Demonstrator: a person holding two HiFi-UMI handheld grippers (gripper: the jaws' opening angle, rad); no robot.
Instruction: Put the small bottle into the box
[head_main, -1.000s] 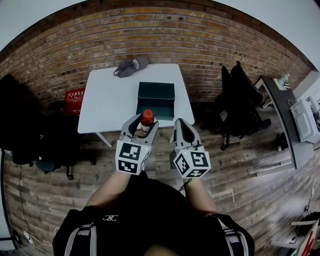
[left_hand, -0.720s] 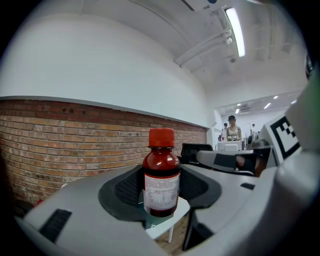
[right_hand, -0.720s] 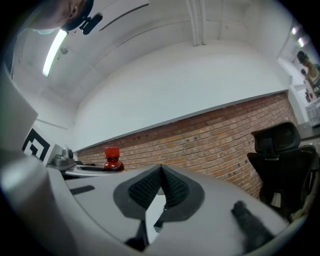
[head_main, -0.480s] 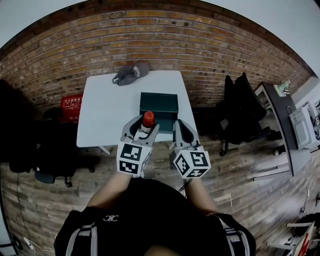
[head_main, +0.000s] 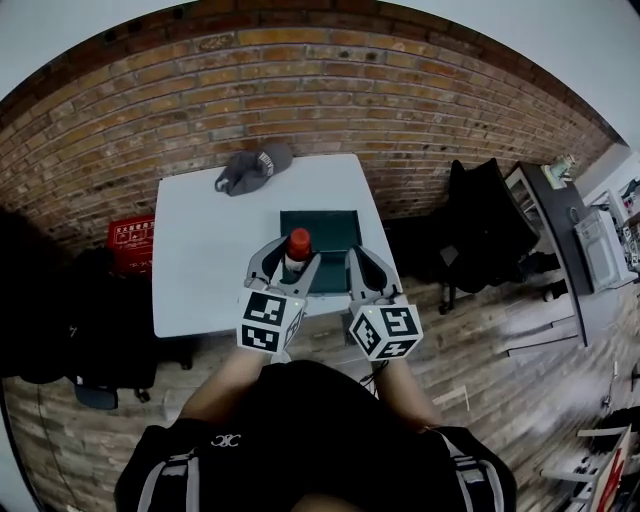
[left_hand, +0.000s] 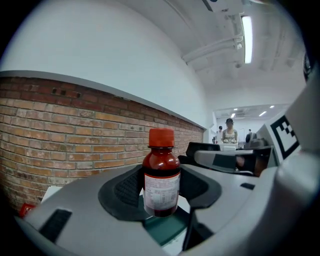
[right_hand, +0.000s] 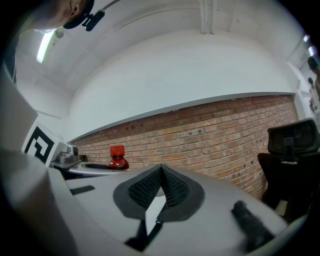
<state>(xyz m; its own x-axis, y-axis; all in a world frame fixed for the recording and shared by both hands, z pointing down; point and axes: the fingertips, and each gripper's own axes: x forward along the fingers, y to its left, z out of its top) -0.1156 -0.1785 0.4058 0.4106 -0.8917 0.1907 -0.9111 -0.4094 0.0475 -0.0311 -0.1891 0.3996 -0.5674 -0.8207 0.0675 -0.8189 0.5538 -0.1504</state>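
A small dark-red bottle (head_main: 296, 250) with a red cap stands upright between the jaws of my left gripper (head_main: 291, 264), which is shut on its body. In the left gripper view the bottle (left_hand: 161, 180) fills the gap between the black pads (left_hand: 127, 187), label facing the camera. The dark green open box (head_main: 335, 217) lies on the white table (head_main: 210, 250); the bottle hangs over the box's near left part. My right gripper (head_main: 363, 262) hovers beside it over the box's near right edge, pads pressed together (right_hand: 160, 186) with nothing in them. From there the bottle (right_hand: 117, 158) shows at left.
A grey cap (head_main: 250, 168) lies at the table's far left corner by the brick wall. A red crate (head_main: 130, 238) sits on the floor left of the table. Black office chairs (head_main: 490, 225) and a desk (head_main: 560, 215) stand to the right.
Both grippers have come forward over the table. The bottle, still held in the left gripper, has gone from the table's near edge to above the box's near part.
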